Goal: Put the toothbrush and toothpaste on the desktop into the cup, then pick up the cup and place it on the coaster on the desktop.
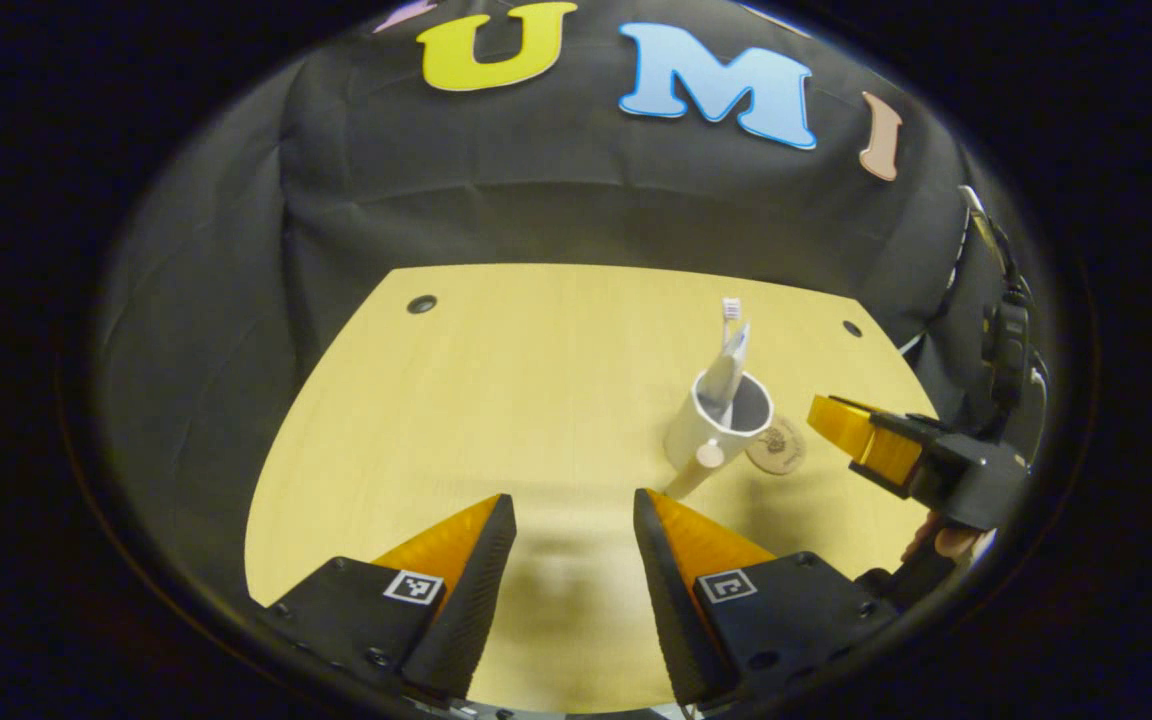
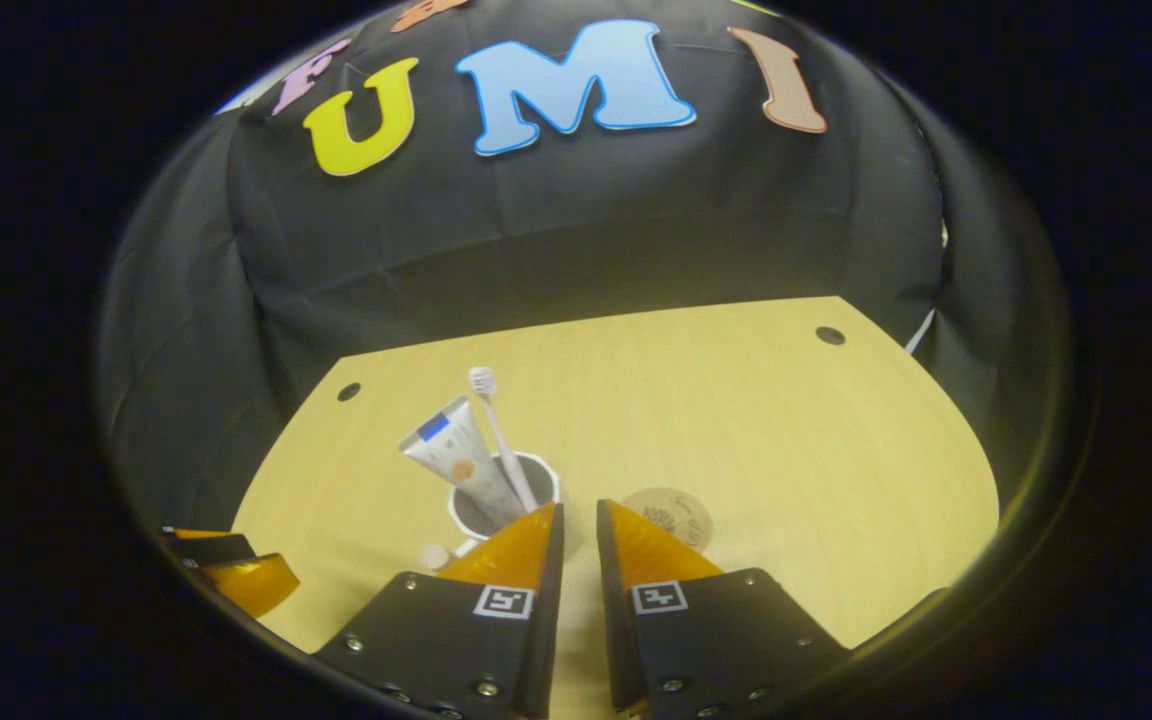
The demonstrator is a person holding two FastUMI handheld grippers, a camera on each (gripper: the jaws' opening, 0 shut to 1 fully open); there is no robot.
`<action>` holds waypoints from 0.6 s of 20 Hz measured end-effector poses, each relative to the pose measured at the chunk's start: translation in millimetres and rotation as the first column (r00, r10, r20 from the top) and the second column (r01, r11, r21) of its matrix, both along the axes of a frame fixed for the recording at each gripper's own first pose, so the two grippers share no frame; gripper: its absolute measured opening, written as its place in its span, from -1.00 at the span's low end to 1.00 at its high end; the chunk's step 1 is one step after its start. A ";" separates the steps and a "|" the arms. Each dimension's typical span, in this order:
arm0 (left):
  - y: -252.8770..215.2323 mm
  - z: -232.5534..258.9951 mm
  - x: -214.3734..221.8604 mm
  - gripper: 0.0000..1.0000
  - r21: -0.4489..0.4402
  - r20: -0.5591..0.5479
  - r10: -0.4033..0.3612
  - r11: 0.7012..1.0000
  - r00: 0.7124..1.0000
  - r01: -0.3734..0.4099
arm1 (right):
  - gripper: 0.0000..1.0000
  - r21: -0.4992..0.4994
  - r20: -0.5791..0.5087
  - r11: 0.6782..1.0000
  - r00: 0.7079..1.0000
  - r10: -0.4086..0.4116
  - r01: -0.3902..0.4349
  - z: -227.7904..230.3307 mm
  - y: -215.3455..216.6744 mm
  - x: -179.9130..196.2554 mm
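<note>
In the right gripper view, the left gripper (image 2: 236, 580) sat at the left edge, its jaws apart in its own view. The cup (image 2: 502, 497) held toothpaste (image 2: 456, 455) and toothbrush (image 2: 496, 425), beside the coaster (image 2: 671, 515). The right gripper (image 2: 576, 520) had a narrow gap, empty.

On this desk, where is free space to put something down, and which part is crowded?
The desk is bare on its wide side between the cup and the black cloth wall, and along the back edge between the two holes. Crowded: around the cup, which holds the toothbrush and toothpaste, with the coaster right beside it and the right gripper close over both.
</note>
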State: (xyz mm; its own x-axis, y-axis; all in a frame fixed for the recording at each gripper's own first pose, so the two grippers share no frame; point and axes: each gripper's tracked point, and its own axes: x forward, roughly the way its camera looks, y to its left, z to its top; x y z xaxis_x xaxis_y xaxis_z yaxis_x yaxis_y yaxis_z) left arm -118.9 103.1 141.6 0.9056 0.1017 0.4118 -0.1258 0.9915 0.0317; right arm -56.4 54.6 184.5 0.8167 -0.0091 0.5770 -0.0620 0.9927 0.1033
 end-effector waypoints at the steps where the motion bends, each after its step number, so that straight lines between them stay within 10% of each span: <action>1: -8.5 4.6 3.2 0.63 0.013 -0.011 -0.020 1.000 1.000 0.020 | -0.58 0.010 -0.006 1.000 1.000 -0.004 0.004 -3.2 -9.1 -0.2; 12: -68.6 31.6 63.8 0.48 0.199 -0.196 -0.079 0.973 0.977 0.119 | -0.58 0.203 -0.073 0.976 0.995 -0.062 0.076 -57.9 -117.4 -4.4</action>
State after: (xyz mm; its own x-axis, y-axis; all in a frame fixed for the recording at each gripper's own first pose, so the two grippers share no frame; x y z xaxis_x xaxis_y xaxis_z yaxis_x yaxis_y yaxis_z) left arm -55.2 34.5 173.2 0.9694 -0.0622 0.2377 0.0001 0.9676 0.2525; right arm -60.8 -62.8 126.6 0.8462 -0.1792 0.5019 0.0194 0.9515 0.3069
